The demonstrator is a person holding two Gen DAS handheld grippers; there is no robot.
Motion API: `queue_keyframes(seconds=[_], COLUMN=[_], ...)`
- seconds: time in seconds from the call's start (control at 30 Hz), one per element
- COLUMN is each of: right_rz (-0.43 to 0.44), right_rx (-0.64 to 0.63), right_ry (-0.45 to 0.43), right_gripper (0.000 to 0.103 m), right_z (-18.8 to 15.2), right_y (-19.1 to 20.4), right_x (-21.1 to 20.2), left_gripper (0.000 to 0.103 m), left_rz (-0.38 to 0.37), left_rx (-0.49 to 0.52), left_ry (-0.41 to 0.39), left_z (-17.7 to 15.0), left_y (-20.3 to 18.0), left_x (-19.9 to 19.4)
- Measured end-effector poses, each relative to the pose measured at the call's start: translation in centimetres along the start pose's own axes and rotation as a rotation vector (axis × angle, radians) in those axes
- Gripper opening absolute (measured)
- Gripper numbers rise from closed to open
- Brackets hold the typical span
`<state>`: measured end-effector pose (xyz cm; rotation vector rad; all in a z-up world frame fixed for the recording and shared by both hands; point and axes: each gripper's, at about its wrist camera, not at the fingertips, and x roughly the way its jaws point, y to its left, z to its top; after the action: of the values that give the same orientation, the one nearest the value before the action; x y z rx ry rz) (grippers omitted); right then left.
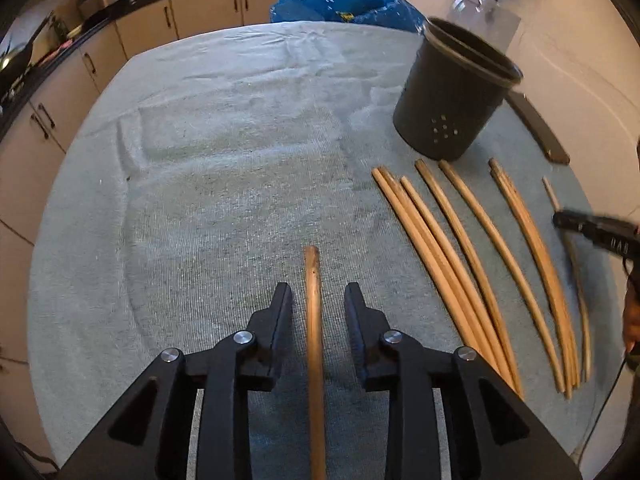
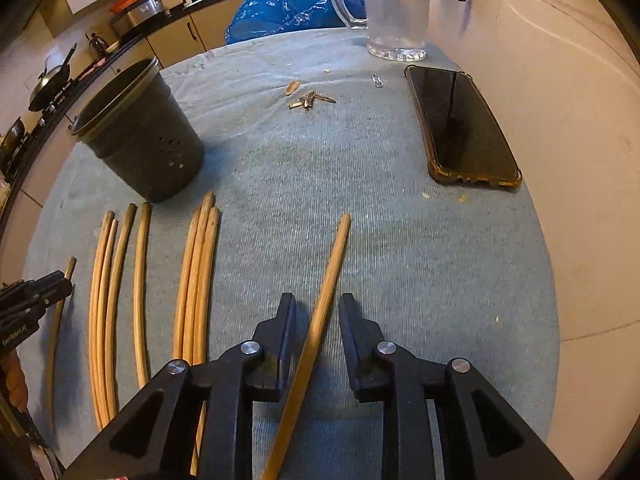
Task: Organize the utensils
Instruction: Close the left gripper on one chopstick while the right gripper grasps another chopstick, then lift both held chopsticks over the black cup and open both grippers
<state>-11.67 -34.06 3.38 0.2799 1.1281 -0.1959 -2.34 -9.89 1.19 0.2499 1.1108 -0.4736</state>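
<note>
Where fingers (image 1: 285, 308) gape, chopstick (image 1: 314, 344) lengthwise, tip forward.

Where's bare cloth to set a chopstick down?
Free: left of the holder and chopsticks; also between the chopsticks and phone. Crowded: the row below the holder, and by the keys and jug.

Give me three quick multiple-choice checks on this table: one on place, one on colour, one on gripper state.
1. Where is the phone?
A. inside the holder
B. flat on the cloth, far right
C. under the chopsticks

2. What colour is the utensil holder?
A. dark grey
B. white
C. red

3. How stands the right gripper?
A. shut on a chopstick
B. open, a chopstick between its fingers
C. out of view

Answers: 1 B, it lies on the cloth by the wall. 2 A, its wall is dark grey. 3 B, gaps show on both sides of the stick.
</note>
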Motion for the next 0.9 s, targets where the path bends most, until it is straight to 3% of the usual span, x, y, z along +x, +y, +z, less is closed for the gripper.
queue_keyframes(seconds=[0.2,0.33,0.37,0.43,0.57,0.9], right_rz=[-0.091,-0.092,-0.088,-0.086,-0.041,0.071], right_rx=[-0.065,-0.063,-0.067,-0.076,-0.049,0.009], right_ry=[0.066,0.125,0.13,0.127,0.06,-0.219], right_gripper=[0.024,0.022,0.014,0.008,0.006,0.006], right_z=[2.1,3.9,4.2,4.6,4.2,0.9], right_y=[1.6,2.1,2.2,2.6,2.6,2.1], right_x=[1.2,2.0,2.1,2.3,1.2,-8.0], left_gripper=[0.026,0.025,0.013,0.006,0.006,0.006], left_rz=[0.028,0.005,0.006,0.014,0.015,-0.001], left_rx=[0.129,0.159,0.158,0.139,0.079,-0.018], left_ry=[0.06,0.104,0.094,0.078,-0.005,-0.275], left_z=[0.6,1.7,1.8,1.9,1.2,-1.2], left_y=[-1.0,-0.9,-1.0,-0.9,-0.5,0.3], left_x=[0.5,1.0,1.0,1.1,-0.7,-11.8])
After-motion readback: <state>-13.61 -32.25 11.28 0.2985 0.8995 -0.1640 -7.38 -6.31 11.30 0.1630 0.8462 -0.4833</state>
